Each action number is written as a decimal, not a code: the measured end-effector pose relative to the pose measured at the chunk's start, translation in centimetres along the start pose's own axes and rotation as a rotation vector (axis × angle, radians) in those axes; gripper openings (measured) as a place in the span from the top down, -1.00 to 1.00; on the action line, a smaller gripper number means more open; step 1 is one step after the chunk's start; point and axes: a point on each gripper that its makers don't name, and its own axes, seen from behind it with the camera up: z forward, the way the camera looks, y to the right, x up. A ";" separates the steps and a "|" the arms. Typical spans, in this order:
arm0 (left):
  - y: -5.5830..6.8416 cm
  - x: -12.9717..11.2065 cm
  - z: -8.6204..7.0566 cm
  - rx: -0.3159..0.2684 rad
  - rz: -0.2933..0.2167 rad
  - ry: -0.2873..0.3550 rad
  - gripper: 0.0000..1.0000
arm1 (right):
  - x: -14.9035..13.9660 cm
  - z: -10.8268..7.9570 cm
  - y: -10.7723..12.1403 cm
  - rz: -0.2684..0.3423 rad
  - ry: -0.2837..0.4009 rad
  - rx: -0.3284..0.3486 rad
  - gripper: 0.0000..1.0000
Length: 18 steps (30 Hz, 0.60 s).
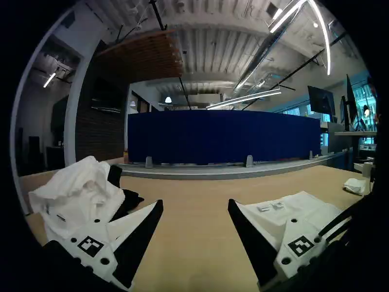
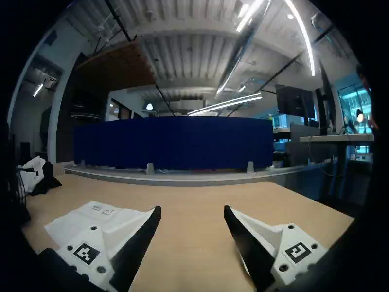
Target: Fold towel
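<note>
left fingers (image 1: pixel 138 231) spread, nothing between them. right fingers (image 2: pixel 243 238) spread too, empty. flat white towel (image 1: pixel 304 209) lies on the worktop (image 1: pixel 194 194), lower right in left gripper view, lower left in right gripper view. crumpled white cloth (image 1: pixel 78 187) at left sits on a dark thing (image 1: pixel 127 200), can't tell if it's a bag. risk: i pinch one layer only, or drag and bunch the towel.

My left gripper (image 1: pixel 195 203), right gripper (image 2: pixel 192 209): white wedge fingers (image 1: pixel 104 233), black inner faces; square black-and-white markers (image 1: pixel 91 245); dark screw holes (image 1: pixel 104 261).
</note>
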 end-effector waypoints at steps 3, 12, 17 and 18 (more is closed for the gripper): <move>0.0 0.0 -0.1 0.000 0.000 0.000 -0.98 | 0.0 0.0 0.0 -0.001 0.000 0.000 -0.99; 0.1 0.0 -0.2 0.000 0.000 0.000 -0.98 | 0.0 -0.1 -0.1 0.000 0.000 0.000 -0.99; 0.1 -0.1 -0.2 0.000 0.000 0.000 -0.97 | 0.0 -0.1 0.0 0.000 0.000 0.000 -0.99; 0.1 -0.1 -0.2 0.000 0.000 0.000 -0.97 | 0.0 -0.1 0.0 0.000 0.000 0.000 -0.99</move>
